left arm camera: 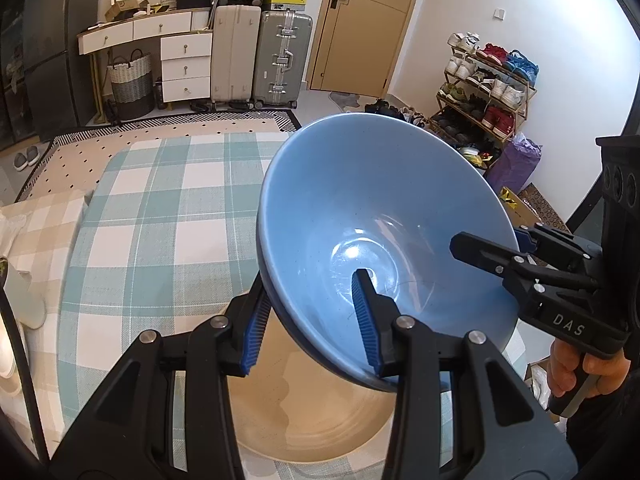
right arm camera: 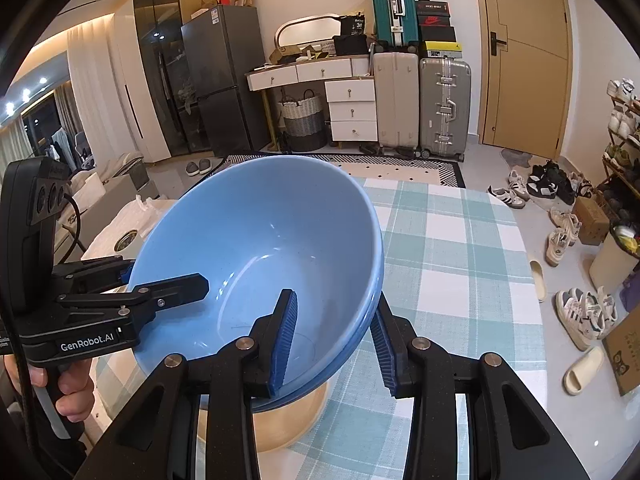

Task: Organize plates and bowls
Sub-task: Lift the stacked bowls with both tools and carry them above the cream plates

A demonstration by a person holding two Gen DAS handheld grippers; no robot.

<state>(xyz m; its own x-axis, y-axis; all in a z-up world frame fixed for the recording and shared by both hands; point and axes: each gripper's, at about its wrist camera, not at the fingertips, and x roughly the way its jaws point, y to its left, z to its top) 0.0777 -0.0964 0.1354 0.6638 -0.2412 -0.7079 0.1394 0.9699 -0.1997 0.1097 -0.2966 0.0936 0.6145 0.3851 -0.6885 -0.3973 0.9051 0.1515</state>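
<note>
Both grippers hold one big blue bowl [left arm camera: 384,232] up in the air. It is tipped, just above a tan bowl [left arm camera: 316,412] that sits near the front edge of the checked tablecloth [left arm camera: 160,208]. The left gripper [left arm camera: 312,328] pinches one side of the rim. The right gripper [right arm camera: 336,340] pinches the other side. The blue bowl looks hard, smooth and slippery, and it could break. The rim is the best place to hold it, one side each.

Checked tablecloth [left arm camera: 160,208] bare ahead w/ free passage; beige plate [left arm camera: 316,412] sits directly under the grippers.
</note>
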